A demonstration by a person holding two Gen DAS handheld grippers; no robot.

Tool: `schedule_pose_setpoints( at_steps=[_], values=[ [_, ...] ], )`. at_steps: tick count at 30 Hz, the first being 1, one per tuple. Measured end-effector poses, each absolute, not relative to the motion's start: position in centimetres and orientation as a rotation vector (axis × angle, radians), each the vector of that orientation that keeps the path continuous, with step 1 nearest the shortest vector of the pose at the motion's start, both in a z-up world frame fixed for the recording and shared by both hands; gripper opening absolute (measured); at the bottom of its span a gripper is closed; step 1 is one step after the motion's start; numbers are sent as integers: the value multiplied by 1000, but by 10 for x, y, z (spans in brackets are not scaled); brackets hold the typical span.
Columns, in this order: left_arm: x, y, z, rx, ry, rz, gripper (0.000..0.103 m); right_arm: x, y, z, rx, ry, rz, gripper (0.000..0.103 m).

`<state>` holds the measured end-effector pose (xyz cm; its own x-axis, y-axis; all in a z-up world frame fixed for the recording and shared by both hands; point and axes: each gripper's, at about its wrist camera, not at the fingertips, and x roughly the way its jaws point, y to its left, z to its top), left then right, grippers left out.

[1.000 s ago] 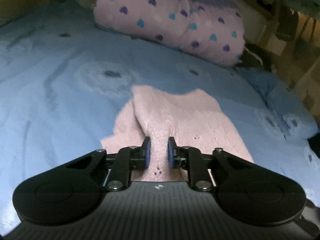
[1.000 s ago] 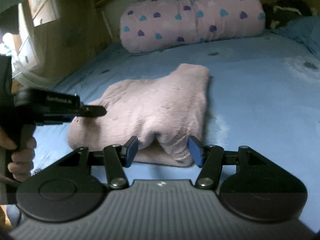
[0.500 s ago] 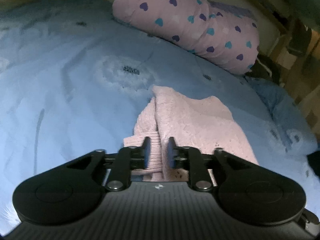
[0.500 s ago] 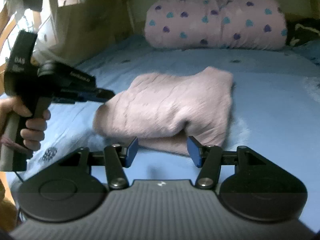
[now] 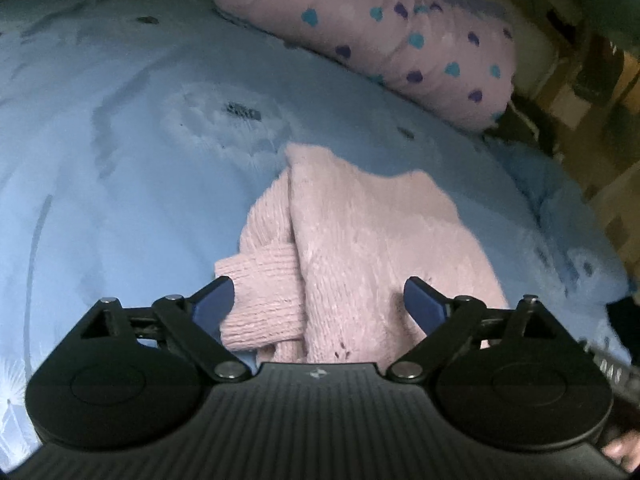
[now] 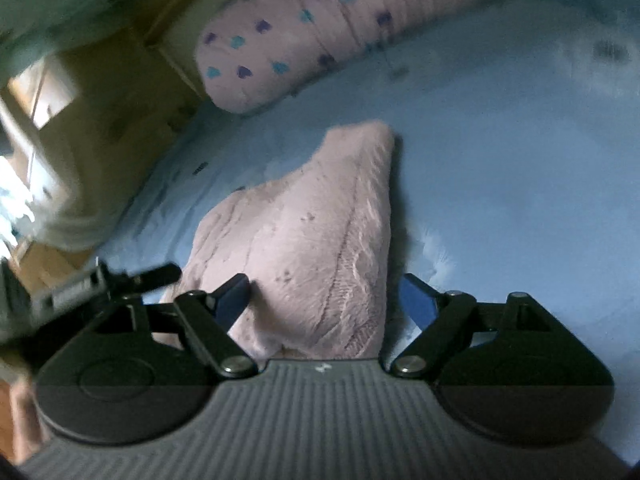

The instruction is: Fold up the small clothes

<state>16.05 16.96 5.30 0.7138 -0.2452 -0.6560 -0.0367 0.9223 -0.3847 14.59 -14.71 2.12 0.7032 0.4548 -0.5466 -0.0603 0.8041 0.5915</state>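
Note:
A pink knitted sweater lies folded on the blue bedsheet, a ribbed cuff sticking out at its near left. My left gripper straddles the sweater's near edge; its jaws are opening, both blue pads clear of the cloth. In the right wrist view the same sweater runs away from my right gripper. Those jaws are opening too, with the sweater's near end between them and not pressed. The left gripper shows there as a blurred black shape at the sweater's left edge.
A rolled pink blanket with blue and purple hearts lies across the far end of the bed. Wooden furniture stands past the bed's left side and more clutter past its right. Bare sheet spreads right of the sweater.
The left jaws, shut on the sweater's edge before, have sprung wide and let it go. The right jaws widened, and that view rolled and swung sideways. The sweater now lies flat.

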Motion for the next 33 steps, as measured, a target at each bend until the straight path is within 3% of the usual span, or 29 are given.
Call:
schedule_pose_setpoints(
  at_steps=[9, 23, 26, 33],
  values=[
    [180, 160, 32, -409, 804, -130, 103, 176, -135, -10, 619, 788, 384, 85],
    [201, 162, 18, -523, 818, -179, 102, 200, -136, -20, 706, 748, 458, 86],
    [201, 162, 18, -534, 822, -201, 94, 199, -136, -21, 714, 732, 459, 83],
    [200, 167, 16, -588, 818, -239, 73, 197, -137, -23, 759, 712, 439, 57]
  ],
)
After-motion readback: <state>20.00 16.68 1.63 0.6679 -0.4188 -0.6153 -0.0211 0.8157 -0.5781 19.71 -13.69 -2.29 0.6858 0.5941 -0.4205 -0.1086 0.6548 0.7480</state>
